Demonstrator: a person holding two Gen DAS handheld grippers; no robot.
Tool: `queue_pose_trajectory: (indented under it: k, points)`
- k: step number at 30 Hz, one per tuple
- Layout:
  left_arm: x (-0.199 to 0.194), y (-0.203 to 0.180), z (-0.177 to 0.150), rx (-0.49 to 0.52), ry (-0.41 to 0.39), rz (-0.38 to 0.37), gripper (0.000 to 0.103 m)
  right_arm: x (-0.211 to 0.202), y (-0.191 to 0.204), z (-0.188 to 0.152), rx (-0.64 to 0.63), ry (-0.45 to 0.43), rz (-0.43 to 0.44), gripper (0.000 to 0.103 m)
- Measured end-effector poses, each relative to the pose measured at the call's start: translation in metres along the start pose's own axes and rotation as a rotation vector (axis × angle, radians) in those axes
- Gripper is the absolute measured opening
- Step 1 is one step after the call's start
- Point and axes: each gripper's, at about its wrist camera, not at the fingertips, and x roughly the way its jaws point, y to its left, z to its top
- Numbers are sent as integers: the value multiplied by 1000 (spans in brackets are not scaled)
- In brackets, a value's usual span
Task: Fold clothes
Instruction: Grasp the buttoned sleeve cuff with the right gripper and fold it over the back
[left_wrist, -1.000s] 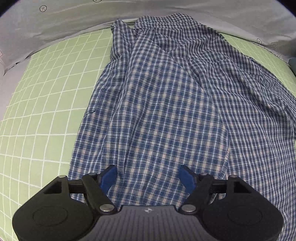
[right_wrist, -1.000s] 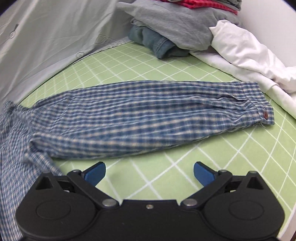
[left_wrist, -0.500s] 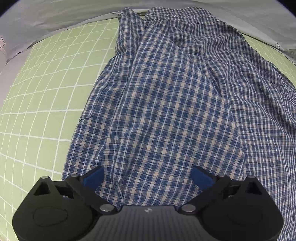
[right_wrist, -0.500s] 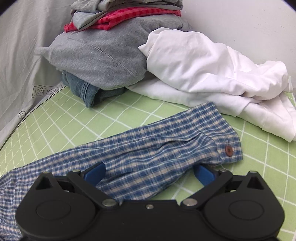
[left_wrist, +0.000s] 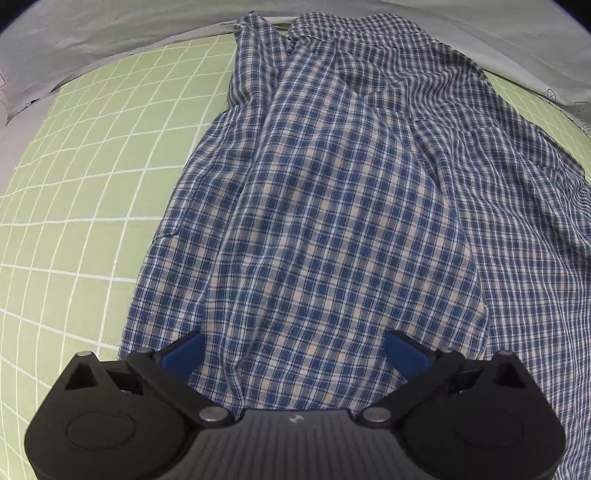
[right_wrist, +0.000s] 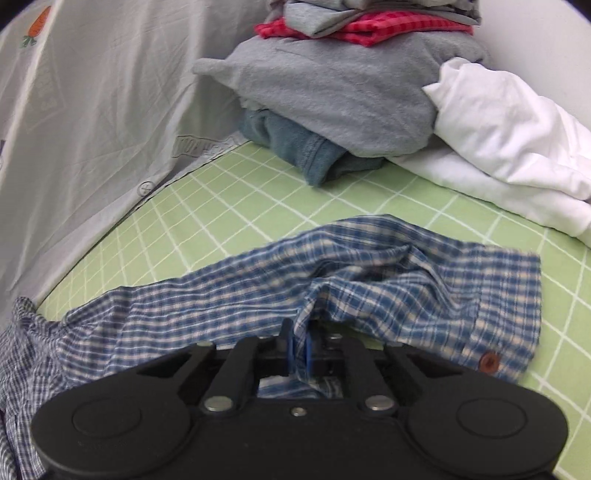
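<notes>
Right wrist: right tool (right_wrist: 300, 349) pinches sleeve (right_wrist: 369, 291) edge.

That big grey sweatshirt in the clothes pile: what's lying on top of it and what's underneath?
On the grey sweatshirt lie a red checked cloth and more folded grey fabric. Under it, a blue denim garment pokes out; the rest underneath is covered.

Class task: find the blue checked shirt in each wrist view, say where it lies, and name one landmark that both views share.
Left wrist: blue checked shirt fills centre and right, body spread flat.
Right wrist: its sleeve crosses the lower half, bunched in the shut right claw.
Shared landmark: green grid mat.
</notes>
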Motion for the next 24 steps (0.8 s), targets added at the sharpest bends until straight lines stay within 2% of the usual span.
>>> queue_pose_trajectory:
  k: [5, 9, 14, 16, 18, 20, 22, 24]
  points:
    - [-5, 4, -9, 1, -8, -1, 103, -1, 69, -15, -88, 36, 197, 5]
    - [-7, 4, -13, 1, -10, -1, 103, -12, 145, -35, -195, 85, 416, 5]
    - [-9, 6, -17, 3, -14, -2, 103, -42, 232, -75, -429, 159, 665, 5]
    - [-10, 7, -19, 4, -15, -2, 103, -51, 258, -96, -540, 212, 700, 8]
    - [-10, 7, -21, 6, -11, -4, 103, -61, 270, -113, -628, 223, 676, 41]
    - [-12, 8, -23, 9, -7, -3, 103, -75, 267, -124, -664, 202, 658, 56]
    - [-16, 11, -25, 5, -9, 0, 103, -86, 254, -125, -667, 191, 628, 67]
    - [-20, 15, -31, 6, -16, -7, 103, -95, 237, -125, -674, 159, 570, 92]
